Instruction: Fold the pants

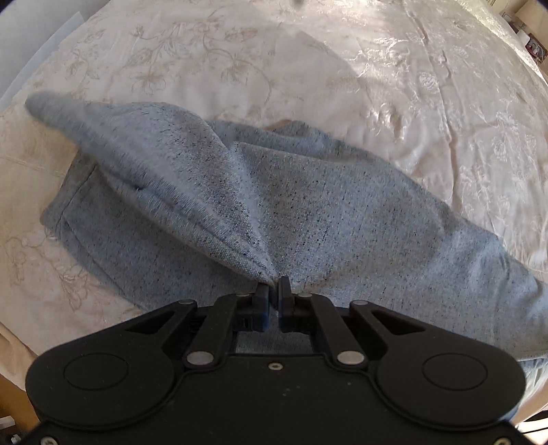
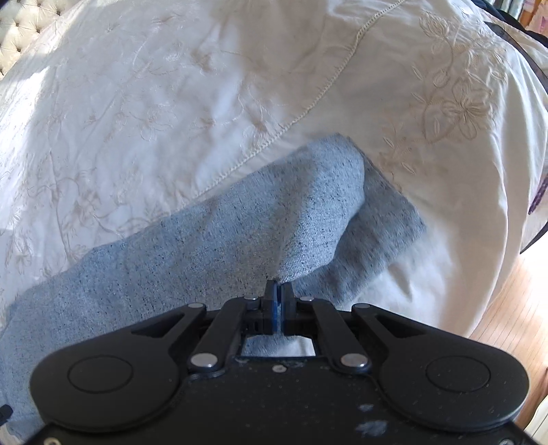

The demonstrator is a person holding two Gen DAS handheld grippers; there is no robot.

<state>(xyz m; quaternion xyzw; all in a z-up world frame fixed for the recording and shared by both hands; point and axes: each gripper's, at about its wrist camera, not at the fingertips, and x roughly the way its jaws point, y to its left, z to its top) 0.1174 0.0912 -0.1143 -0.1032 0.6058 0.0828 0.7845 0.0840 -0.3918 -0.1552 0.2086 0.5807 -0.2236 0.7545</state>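
Grey-blue speckled pants (image 1: 325,205) lie on a white embroidered bedspread (image 1: 308,68). My left gripper (image 1: 274,285) is shut on a pinched fold of the pants, lifting a ridge of cloth that runs up and left to a raised end (image 1: 51,106). In the right wrist view the same pants (image 2: 171,260) stretch from lower left toward a doubled end (image 2: 325,178). My right gripper (image 2: 278,287) is shut on a lifted fold of the pants above a lower layer (image 2: 383,226).
The bedspread (image 2: 171,102) covers the bed, with a stitched seam (image 2: 308,113) across it. The bed's edge drops to a wooden floor (image 2: 513,308) at right. A tufted headboard (image 2: 17,24) shows at top left.
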